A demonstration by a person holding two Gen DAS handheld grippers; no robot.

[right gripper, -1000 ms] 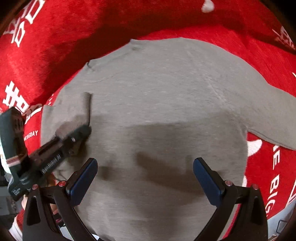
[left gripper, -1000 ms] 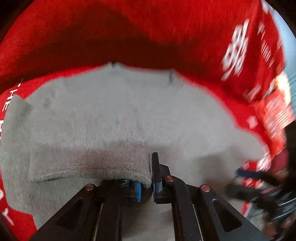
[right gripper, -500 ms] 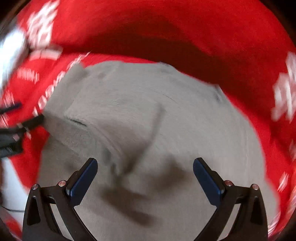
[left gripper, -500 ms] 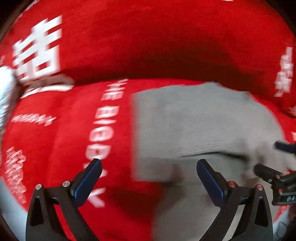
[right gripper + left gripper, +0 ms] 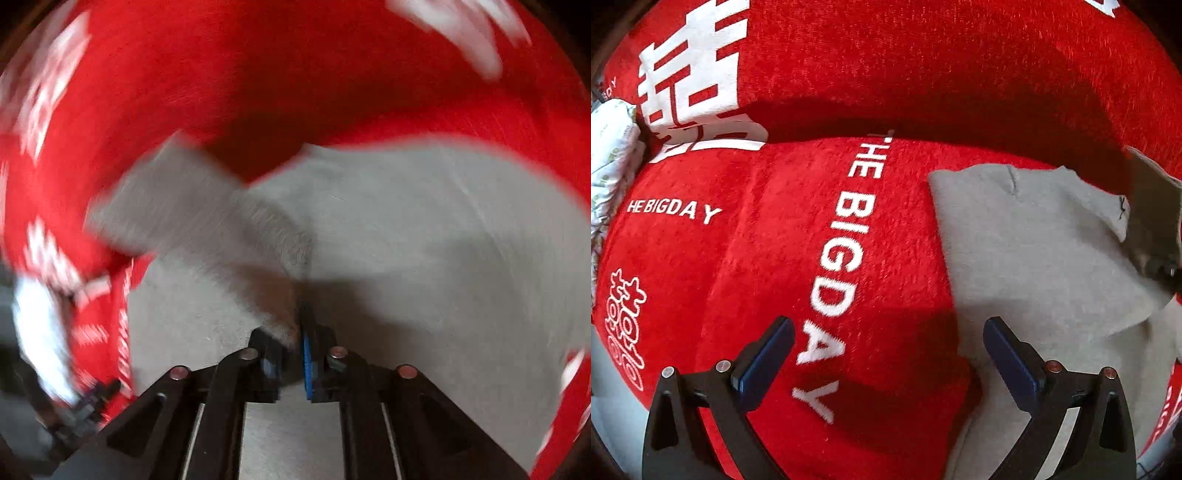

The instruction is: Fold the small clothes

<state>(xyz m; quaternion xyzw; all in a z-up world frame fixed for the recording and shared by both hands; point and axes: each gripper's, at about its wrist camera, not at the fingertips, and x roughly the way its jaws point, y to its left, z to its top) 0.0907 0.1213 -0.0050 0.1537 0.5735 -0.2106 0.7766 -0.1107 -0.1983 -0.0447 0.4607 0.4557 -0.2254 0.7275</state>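
Observation:
A grey sweater (image 5: pixel 1034 251) lies flat on a red blanket (image 5: pixel 757 258); the left wrist view shows its left edge. My left gripper (image 5: pixel 888 328) hangs open above the blanket at that edge, with nothing between its fingers. At the right rim of that view a grey sleeve (image 5: pixel 1148 206) stands lifted off the sweater. In the blurred right wrist view my right gripper (image 5: pixel 291 332) is closing its jaws on the sleeve (image 5: pixel 199 210). The sleeve's end runs in between the blue pads and rises over the sweater's body (image 5: pixel 406 240).
The red blanket carries white lettering (image 5: pixel 846 236) and rises into a fold at the back (image 5: pixel 923 74). A white patterned pack (image 5: pixel 609 166) lies at the far left. A pale floor strip (image 5: pixel 613 387) shows beyond the blanket's lower left edge.
My left gripper let go of the sleeve end it held, opened wide and moved left off the sweater. My right gripper swung across the sweater and closed on a sleeve, lifting it.

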